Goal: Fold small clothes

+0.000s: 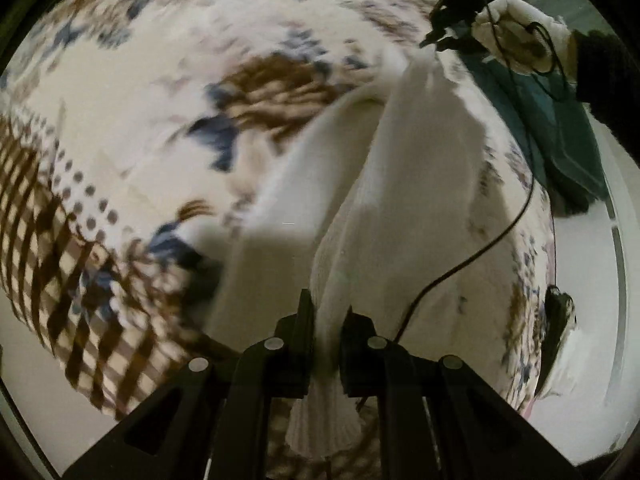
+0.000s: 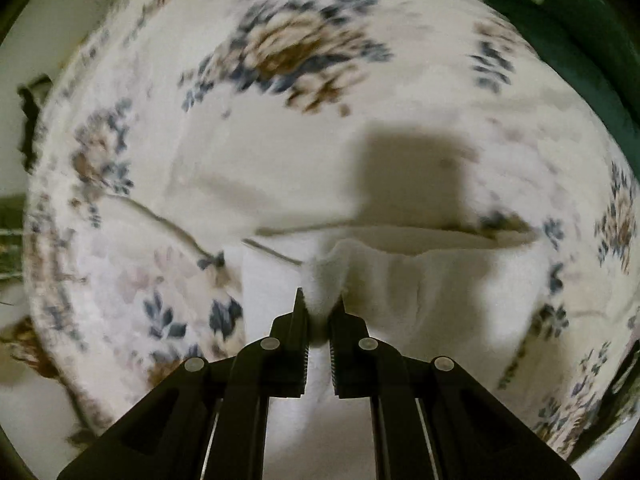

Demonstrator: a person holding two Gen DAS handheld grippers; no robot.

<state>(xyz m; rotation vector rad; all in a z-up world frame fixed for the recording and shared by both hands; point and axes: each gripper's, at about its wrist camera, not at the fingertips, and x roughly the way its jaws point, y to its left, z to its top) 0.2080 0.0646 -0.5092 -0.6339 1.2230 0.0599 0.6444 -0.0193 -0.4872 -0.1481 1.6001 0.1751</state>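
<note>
A white ribbed garment [image 1: 404,184] hangs stretched between my two grippers above a floral bed cover [image 1: 132,80]. My left gripper [image 1: 326,312] is shut on one end of it, the cloth bunched between the fingers. My right gripper [image 1: 430,42], held by a white-gloved hand, grips the far end at the upper right of the left wrist view. In the right wrist view my right gripper [image 2: 322,300] is shut on a fold of the white garment [image 2: 420,280], which drapes down to the floral bed cover [image 2: 280,120].
A dark green cloth [image 1: 560,128] lies at the right edge of the bed. A black cable [image 1: 500,232] trails from the right gripper across the cover. A dark green cloth [image 2: 580,40] shows at the upper right of the right wrist view.
</note>
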